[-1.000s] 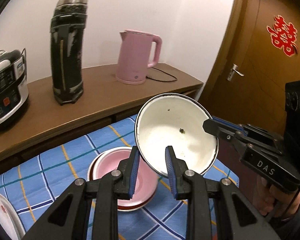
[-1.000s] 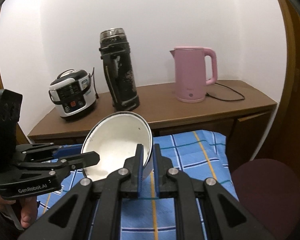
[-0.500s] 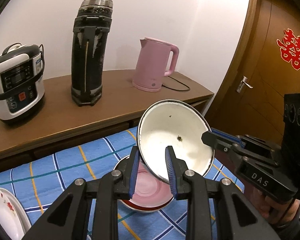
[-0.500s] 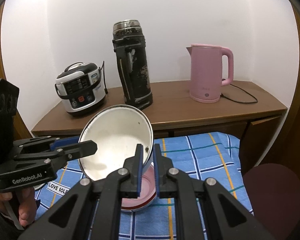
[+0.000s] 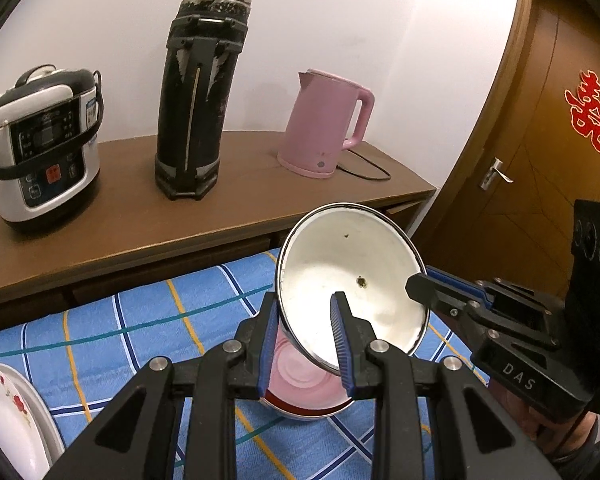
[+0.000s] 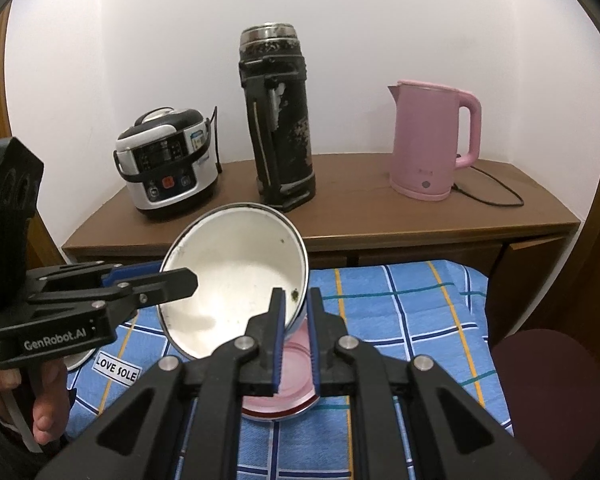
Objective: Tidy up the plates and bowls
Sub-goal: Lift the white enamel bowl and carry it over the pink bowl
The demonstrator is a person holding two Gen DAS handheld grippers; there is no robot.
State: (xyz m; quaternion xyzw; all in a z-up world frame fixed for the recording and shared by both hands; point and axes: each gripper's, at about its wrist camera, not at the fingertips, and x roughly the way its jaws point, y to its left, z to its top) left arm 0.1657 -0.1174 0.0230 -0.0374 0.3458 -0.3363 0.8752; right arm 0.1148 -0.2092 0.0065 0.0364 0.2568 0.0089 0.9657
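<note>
Both tools hold the same white bowl (image 5: pixel 352 288), which is tilted on its edge in the air with its inside turned toward the person. The right tool (image 6: pixel 296 332) is nearly pressed together and pinches the bowl's rim on its right side. The left tool (image 5: pixel 306 336) has its jaws on both sides of the opposite rim; whether the pads really press on it I cannot tell. Just below the two tools, a pink bowl (image 6: pixel 296 376) with a dark red rim rests on the blue checked cloth (image 6: pixel 412 312), and the white bowl hangs right over it. To the left of the left tool, a white plate (image 5: pixel 8 420) with red flowers lies on the cloth. Behind the cloth stands a brown wooden desk (image 5: pixel 240 204). On it are a rice cooker (image 5: pixel 40 148), a tall black thermos (image 5: pixel 200 92) and a pink kettle (image 5: pixel 324 124). Far to the right is a brown door (image 5: pixel 540 140).
</note>
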